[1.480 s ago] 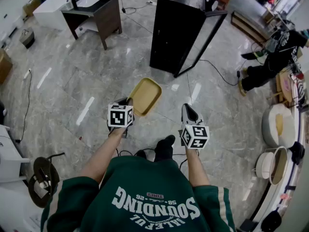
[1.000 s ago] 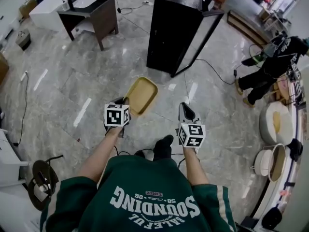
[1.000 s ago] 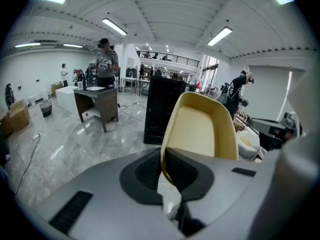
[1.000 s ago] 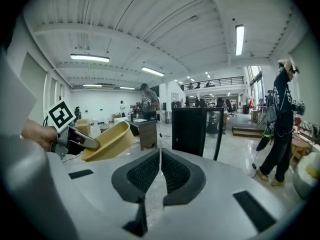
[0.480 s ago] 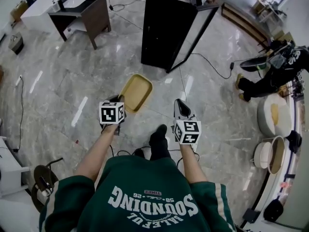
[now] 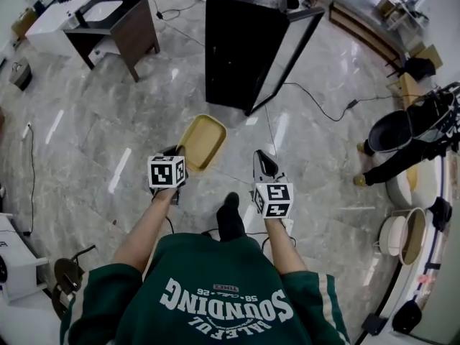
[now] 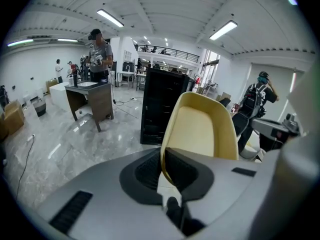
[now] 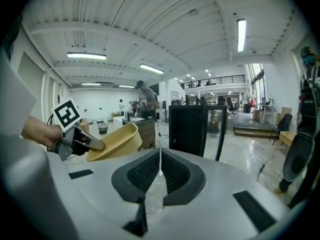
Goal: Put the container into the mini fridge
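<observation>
The container is a shallow yellow tub with rounded corners. It is held up off the grey marble floor, out in front of the person. Its inside faces upward in the head view, bare and smooth with nothing in it. The left gripper holds it by the near rim. In the left gripper view the fingers stand narrow and pinch that thin rim, and the tub rises tilted above them. The right gripper hangs beside it, well apart from the tub. Its fingers are pressed together with nothing between them. From the right gripper view the tub shows side-on at the left, clamped in the other gripper.

The mini fridge is a tall black cabinet that stands on the floor ahead, well apart from the tub. Its glass door is swung open to the right. Its inside is too dark to tell what it holds. To the left stands a dark wooden vanity with a white basin set in its top.

The person's green sweatshirt bears the word "SOUNDING" in large white letters, upside down in the head view. The smaller lines around it are too small to read with certainty. Each gripper's cube carries black-and-white square markers.
</observation>
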A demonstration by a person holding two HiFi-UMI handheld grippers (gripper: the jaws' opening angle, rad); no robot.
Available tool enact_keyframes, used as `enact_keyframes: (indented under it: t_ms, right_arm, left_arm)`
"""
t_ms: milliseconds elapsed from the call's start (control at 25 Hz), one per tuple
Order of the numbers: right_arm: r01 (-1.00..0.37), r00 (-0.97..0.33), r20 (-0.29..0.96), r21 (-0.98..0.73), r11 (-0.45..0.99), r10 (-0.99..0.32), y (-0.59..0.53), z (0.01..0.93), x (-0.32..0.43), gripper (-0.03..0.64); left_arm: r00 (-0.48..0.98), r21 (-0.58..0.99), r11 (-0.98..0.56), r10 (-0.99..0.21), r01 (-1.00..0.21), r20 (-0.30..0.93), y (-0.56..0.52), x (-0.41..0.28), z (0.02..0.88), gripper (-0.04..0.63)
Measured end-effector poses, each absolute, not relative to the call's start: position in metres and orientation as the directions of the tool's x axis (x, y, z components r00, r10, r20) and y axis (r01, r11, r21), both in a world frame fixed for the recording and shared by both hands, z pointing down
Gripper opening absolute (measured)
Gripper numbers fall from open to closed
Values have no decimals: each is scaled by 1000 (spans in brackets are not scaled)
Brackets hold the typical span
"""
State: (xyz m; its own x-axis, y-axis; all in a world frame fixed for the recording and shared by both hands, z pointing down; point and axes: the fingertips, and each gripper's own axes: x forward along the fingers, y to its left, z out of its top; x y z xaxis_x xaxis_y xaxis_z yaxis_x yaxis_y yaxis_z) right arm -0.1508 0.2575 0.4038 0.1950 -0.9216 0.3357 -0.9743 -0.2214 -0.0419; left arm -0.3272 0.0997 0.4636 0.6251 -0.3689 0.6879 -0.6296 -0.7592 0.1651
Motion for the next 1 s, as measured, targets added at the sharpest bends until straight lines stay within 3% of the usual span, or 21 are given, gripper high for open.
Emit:
enact_keyframes:
  t_ms: [520,1000]
  right_arm:
    - [-987,125,346,-52,-152,-930,181,399,-46,35]
    - [-995,56,366,-59,-84,-929,140,405,2,35]
  left_arm:
    - [594,172,-712,-399,-681,698,39,-227,457,25]
    - [565,178,-673,-416,-718,712,5,-179,465,25]
